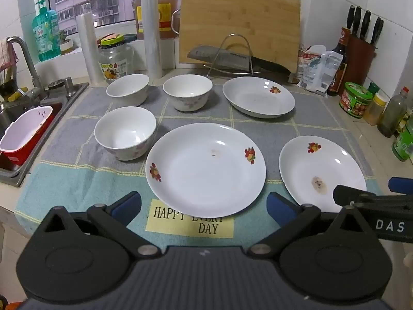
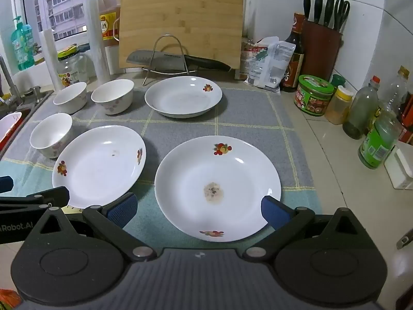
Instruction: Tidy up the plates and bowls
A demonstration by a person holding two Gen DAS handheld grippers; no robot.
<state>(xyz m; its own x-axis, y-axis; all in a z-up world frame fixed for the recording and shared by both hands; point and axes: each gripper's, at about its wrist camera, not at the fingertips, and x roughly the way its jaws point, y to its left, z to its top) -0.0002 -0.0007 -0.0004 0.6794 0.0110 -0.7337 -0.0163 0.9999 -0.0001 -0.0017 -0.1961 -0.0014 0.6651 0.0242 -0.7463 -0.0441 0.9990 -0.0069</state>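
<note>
Three white plates with fruit prints lie on a checked mat [image 1: 271, 134]: a near middle plate [image 1: 206, 169] [image 2: 99, 165], a near right plate [image 1: 322, 171] [image 2: 218, 187] with a brown stain, and a far plate [image 1: 258, 97] [image 2: 183, 96]. Three white bowls stand at the left: near [image 1: 125, 133] [image 2: 50, 134], far left [image 1: 128, 89] [image 2: 70, 97], far middle [image 1: 187, 92] [image 2: 112, 96]. My left gripper [image 1: 204, 204] is open just before the middle plate. My right gripper [image 2: 198, 209] is open, straddling the stained plate's near rim.
A sink [image 1: 23, 118] with a red-and-white basket lies left. A cutting board [image 1: 238, 25], a cleaver [image 1: 232, 58] on a wire rack, jars and rolls stand behind. Bottles [image 2: 361, 113], a green tin [image 2: 313, 94] and a knife block [image 2: 321, 44] line the right.
</note>
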